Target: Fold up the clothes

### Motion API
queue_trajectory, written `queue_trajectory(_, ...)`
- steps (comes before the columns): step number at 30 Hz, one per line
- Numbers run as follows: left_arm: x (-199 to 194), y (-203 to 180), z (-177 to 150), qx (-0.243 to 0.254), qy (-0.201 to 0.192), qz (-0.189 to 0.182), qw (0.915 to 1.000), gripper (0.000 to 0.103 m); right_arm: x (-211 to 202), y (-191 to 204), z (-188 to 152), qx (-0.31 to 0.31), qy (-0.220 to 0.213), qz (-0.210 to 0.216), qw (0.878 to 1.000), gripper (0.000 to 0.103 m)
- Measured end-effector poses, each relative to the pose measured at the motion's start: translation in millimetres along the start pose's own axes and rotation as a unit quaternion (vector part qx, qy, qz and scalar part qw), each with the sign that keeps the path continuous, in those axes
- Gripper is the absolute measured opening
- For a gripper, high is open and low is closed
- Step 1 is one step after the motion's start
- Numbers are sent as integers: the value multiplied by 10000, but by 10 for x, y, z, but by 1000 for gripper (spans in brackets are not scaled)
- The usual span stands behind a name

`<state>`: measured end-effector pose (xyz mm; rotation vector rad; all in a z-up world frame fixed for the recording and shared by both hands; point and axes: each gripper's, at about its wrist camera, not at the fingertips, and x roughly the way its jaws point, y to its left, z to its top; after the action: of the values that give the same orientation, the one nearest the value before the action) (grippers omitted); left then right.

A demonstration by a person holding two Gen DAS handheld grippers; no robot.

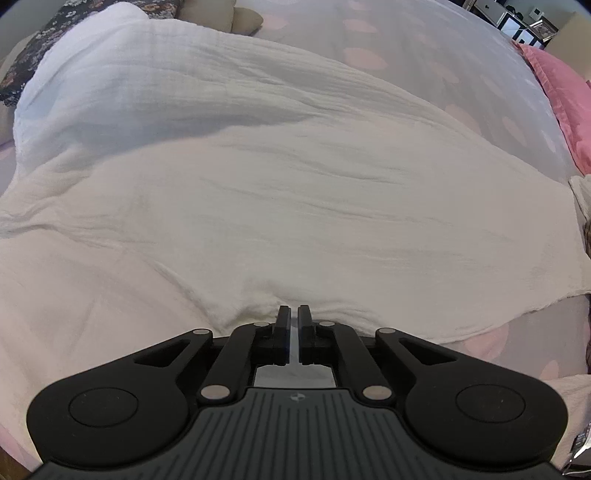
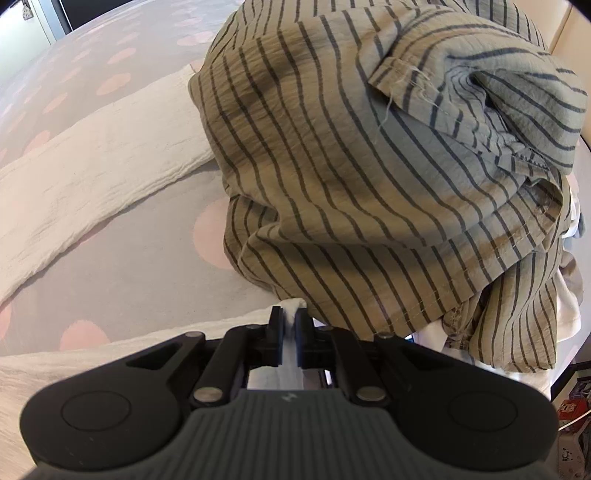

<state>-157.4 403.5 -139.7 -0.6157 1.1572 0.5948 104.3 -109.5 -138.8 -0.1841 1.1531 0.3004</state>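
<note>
A bed sheet (image 1: 424,70), grey with pale pink dots, covered the bed in both views. At the far right of the left wrist view lay a pink pillow (image 1: 561,92), and behind it stood white framed furniture (image 1: 517,26), too small to make out. A dark floral fabric (image 1: 33,59) showed at the upper left edge, with beige cushions (image 1: 225,16) beside it. In the right wrist view, colourful boxes (image 2: 570,402) sat low at the right edge, off the bed, blurred.
</note>
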Motion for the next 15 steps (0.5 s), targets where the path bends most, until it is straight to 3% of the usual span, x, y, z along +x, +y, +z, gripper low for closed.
queue_trajectory(3, 24, -13, -13, -26, 99, -89, 9999, 29, 85, -127, 34, -6, 4, -8, 10000, 7)
queue_trajectory(9, 8, -24, -37, -149, -8, -58, 9999, 31, 26, -102, 15, -69, -62, -4, 10000, 7)
queue_trajectory(11, 0, -27, -45, -193, -55, -41, 9998, 26, 22, -88, 16, -112, -90, -3, 9999, 7)
queue_trajectory(13, -8, -30, -54, -236, -101, -24, 9997, 11, 32, -88, 13, -117, -103, 15, 9999, 7)
queue_trajectory(15, -16, -33, -62, -280, -148, -6, 9995, 4, 58, -95, 7, -106, -104, 33, 9999, 7)
